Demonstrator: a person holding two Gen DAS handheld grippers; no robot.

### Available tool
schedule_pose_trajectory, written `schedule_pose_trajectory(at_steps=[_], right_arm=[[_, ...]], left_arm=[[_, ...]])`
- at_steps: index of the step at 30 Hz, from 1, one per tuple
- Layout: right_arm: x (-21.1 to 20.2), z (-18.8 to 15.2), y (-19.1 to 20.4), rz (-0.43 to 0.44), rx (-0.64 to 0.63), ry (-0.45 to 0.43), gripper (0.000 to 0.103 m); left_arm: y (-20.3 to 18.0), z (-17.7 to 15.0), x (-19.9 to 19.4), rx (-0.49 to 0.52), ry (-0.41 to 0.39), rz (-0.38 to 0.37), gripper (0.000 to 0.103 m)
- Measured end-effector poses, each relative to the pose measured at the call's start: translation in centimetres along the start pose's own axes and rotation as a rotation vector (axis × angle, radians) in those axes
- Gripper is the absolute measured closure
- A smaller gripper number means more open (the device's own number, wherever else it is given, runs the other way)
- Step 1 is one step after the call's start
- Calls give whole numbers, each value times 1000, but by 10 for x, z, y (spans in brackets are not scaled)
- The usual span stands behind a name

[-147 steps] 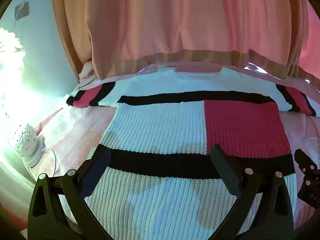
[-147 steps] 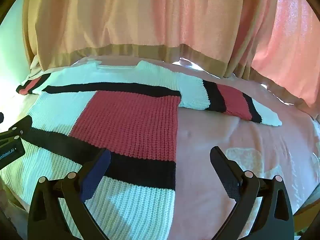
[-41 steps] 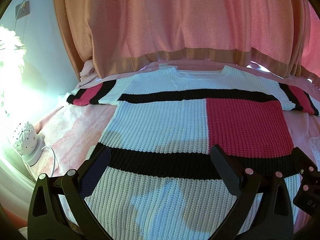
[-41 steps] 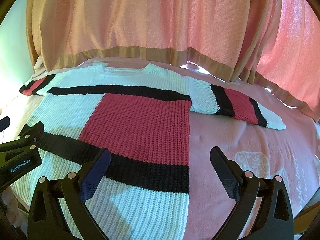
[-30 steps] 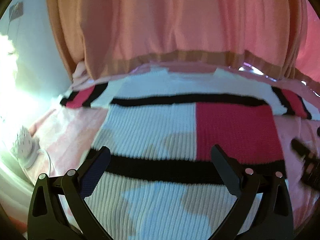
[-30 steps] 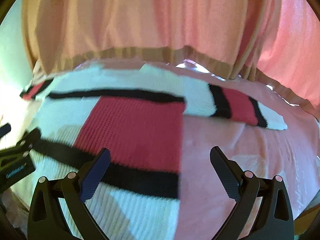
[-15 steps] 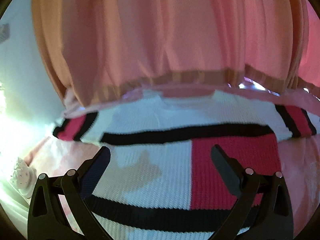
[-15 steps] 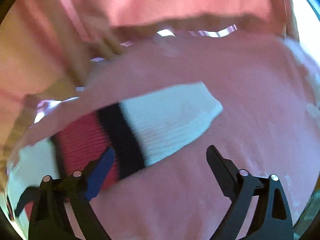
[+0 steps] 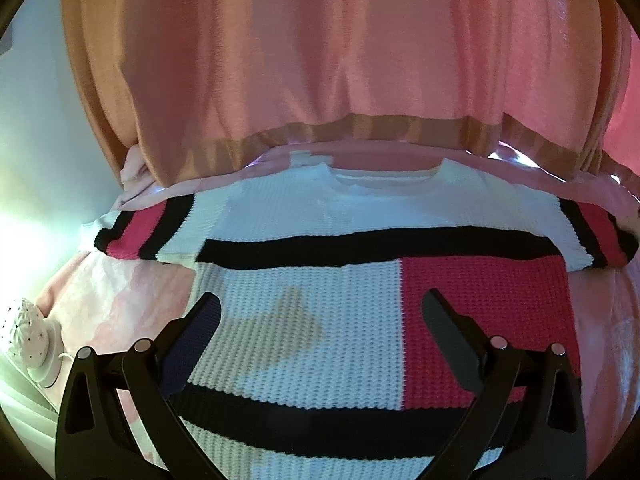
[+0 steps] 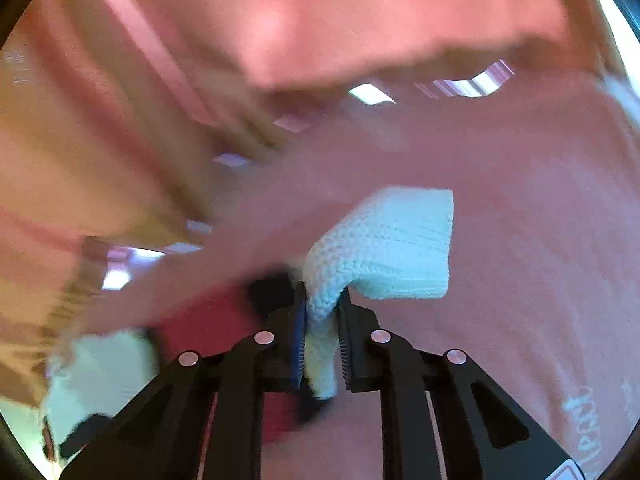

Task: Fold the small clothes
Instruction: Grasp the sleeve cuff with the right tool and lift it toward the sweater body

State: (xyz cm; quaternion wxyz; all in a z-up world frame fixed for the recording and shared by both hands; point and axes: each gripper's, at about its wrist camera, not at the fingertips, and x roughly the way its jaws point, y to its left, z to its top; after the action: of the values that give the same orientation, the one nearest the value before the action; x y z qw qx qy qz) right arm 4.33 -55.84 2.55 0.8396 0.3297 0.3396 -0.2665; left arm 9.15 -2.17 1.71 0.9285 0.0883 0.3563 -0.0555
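Observation:
A knitted sweater (image 9: pixel 320 320) in white, black and red blocks lies flat on a pink bedspread (image 9: pixel 132 300), neck away from me. My left gripper (image 9: pixel 320 312) is open and empty, hovering over the sweater's middle. Its left sleeve (image 9: pixel 148 232) lies spread out. In the right wrist view my right gripper (image 10: pixel 323 296) is shut on the white cuff of the right sleeve (image 10: pixel 392 248), lifting it off the bedspread (image 10: pixel 520 240); this view is blurred by motion. The same sleeve (image 9: pixel 592 232) shows at the right edge of the left wrist view.
Pink and tan curtains (image 9: pixel 340 60) hang along the far side of the bed. A white dotted lamp (image 9: pixel 28 332) with a cord sits at the left edge. Pale wall (image 9: pixel 36 120) is at far left.
My right gripper swung right to the sleeve end and closed on its white cuff. My left gripper moved forward over the sweater, still open.

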Motion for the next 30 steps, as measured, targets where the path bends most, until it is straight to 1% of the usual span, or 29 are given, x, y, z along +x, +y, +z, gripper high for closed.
schedule_pose_trajectory(at_steps=[2,4,5,8,9,10,13,14,15,16,17,18,19,21,22,23,24,25,26,27,28,29,30], right_arm=[[-25,3,53,116,-59,-39,90],[-54,-2,135,263,-172,-76,90],[-64,-8,171,320,-218,-79,90],[-84,-30,263,466,-339,-49,90],[-90,-46,305,520,-395,-32,90],[-92,-61,337,561,-440,-12,90],[-87,-115,418,619,-562,49,89],[-83,-131,432,627,-585,69,89],[-72,-155,455,635,-615,109,88],[-60,-177,472,636,-646,151,85],[-47,-197,486,630,-678,186,83],[-28,-224,498,609,-718,228,80],[-17,-243,502,595,-748,263,74],[2,-275,504,548,-800,315,74],[5,-276,502,549,-798,323,74],[3,-274,492,571,-781,322,74],[-4,-260,482,591,-754,313,74],[-14,-247,468,586,-744,295,69],[-23,-236,456,563,-748,272,58],[-34,-220,433,495,-771,226,53],[-40,-212,412,437,-797,191,44],[-45,-208,393,373,-826,157,41],[-48,-205,362,279,-864,122,41]], left_arm=[[8,0,0,-18,4,2,5],[17,-1,0,-37,6,6,5],[21,-1,-1,-47,4,8,5],[33,0,-4,-74,-1,10,5],[38,1,-5,-86,-7,10,5],[42,1,-7,-95,-11,13,5],[56,2,-10,-124,-21,15,5],[63,2,-11,-137,-24,20,5],[68,2,-10,-148,-23,26,5],[73,2,-9,-158,-20,27,5],[78,2,-9,-171,-19,25,5],[86,2,-6,-189,-11,29,5],[91,2,-5,-199,-7,29,5],[103,2,0,-224,8,37,5],[108,2,2,-233,13,35,5],[114,4,5,-246,21,27,5],[118,5,8,-254,26,24,5],[122,6,12,-266,34,16,5],[126,10,18,-282,46,-2,5],[129,13,24,-293,56,-15,5],[131,17,32,-304,65,-29,5],[131,21,42,-309,77,-45,5],[130,26,58,-310,107,-52,5]])
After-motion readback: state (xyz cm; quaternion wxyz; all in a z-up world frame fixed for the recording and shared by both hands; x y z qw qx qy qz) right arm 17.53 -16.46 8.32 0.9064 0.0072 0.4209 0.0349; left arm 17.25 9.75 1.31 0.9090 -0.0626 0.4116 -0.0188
